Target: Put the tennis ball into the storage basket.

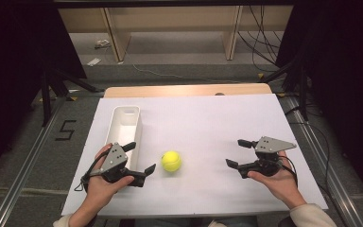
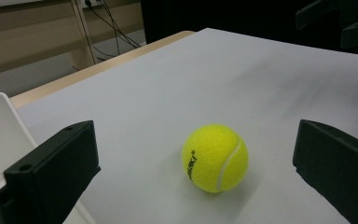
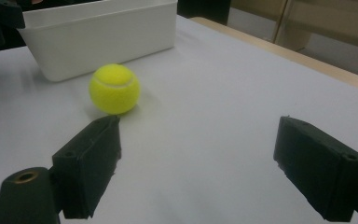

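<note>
A yellow tennis ball [image 1: 171, 161] lies on the white table sheet [image 1: 208, 118], near the front and a little left of centre. My left gripper [image 1: 142, 157] is open just left of the ball, its jaws pointing at it without touching. In the left gripper view the ball [image 2: 215, 157] sits a short way ahead of the spread jaws of that gripper [image 2: 195, 140]. My right gripper [image 1: 235, 152] is open farther off on the ball's right. In the right gripper view the ball [image 3: 114, 88] lies ahead and left of this gripper [image 3: 199, 133].
A long white bin [image 1: 137, 127] stands lengthwise at the left, behind my left hand, with its wall [image 3: 98, 42] just beyond the ball. A wooden table edge [image 1: 189, 90] borders the sheet at the back. Dark stands and cables flank the table.
</note>
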Tool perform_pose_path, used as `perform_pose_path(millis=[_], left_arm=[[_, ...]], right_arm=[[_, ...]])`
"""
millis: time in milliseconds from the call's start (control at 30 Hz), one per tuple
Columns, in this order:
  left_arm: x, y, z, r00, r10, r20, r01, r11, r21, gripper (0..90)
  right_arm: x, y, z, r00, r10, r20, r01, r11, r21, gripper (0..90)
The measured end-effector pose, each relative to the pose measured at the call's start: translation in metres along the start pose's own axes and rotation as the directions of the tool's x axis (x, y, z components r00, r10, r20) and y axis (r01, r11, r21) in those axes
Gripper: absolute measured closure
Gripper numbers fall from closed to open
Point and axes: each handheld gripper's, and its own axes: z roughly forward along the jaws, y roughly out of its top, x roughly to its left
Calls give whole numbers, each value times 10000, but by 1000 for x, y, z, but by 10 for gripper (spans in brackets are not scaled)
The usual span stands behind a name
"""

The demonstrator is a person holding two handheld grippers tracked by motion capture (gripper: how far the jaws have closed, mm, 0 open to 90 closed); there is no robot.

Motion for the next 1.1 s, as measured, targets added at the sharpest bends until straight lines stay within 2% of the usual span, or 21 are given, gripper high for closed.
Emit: perform_pose_path(millis=[367, 833, 1100], left_arm=[[-2, 0, -1, 10000, 55, 13, -55, 10000, 1, 0], [-2, 1, -2, 10000, 84, -13, -84, 10000, 22, 0], [-3, 1, -1, 9999, 98, 35, -98, 9999, 24, 0]], right_arm=[[5, 2, 4, 9998, -101, -170, 101, 9999, -22, 154], [17, 9, 26, 9978, -251, -614, 254, 9997, 42, 154], [23, 16, 47, 9928, -497, -1091, 510, 9987, 90, 154]])
